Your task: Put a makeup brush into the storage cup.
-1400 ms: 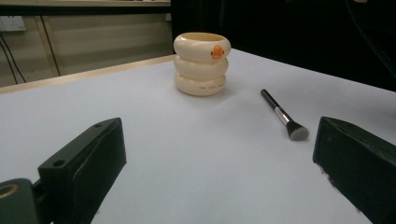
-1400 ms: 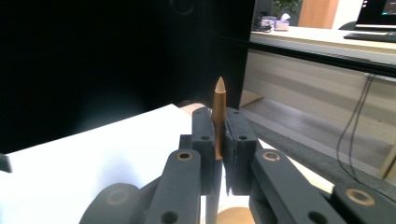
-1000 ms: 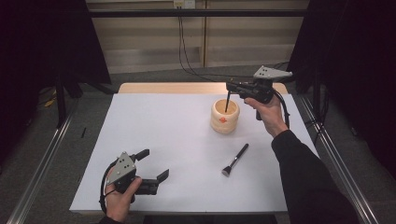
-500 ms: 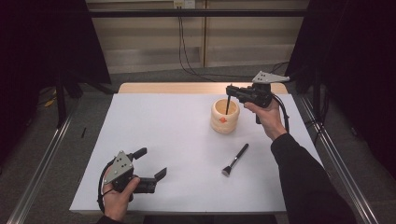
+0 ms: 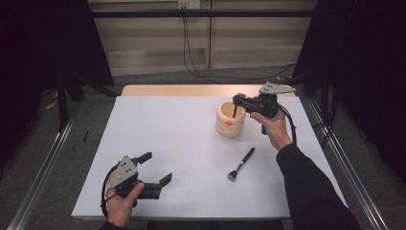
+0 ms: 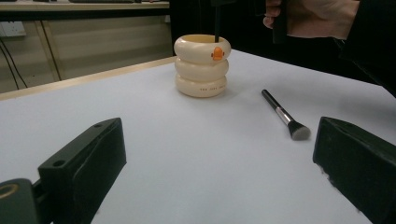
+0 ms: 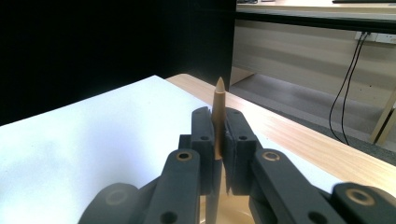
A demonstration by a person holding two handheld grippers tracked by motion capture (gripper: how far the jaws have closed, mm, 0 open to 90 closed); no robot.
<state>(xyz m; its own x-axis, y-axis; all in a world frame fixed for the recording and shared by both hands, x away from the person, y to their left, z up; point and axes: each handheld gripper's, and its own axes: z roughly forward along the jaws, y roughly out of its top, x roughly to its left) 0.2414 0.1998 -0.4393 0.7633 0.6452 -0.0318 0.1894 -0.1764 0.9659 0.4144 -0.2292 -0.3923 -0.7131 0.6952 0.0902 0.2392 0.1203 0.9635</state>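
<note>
Right claw (image 7: 216, 140) pinching pointed wooden stick (image 7: 218, 112), ringed cream cup (image 5: 230, 119)

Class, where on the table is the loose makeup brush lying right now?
In the high view the brush lies flat on the table's right half, just in front of the cream holder, near the person's right forearm.

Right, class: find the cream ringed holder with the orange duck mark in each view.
High view: cream ringed holder, right of centre toward the far edge, under the right gripper.
Left gripper view: upper middle, beyond the open jaws.
Right gripper view: a cream sliver at the bottom edge behind the jaws, probably its rim.
Shared landmark: white table.
</note>
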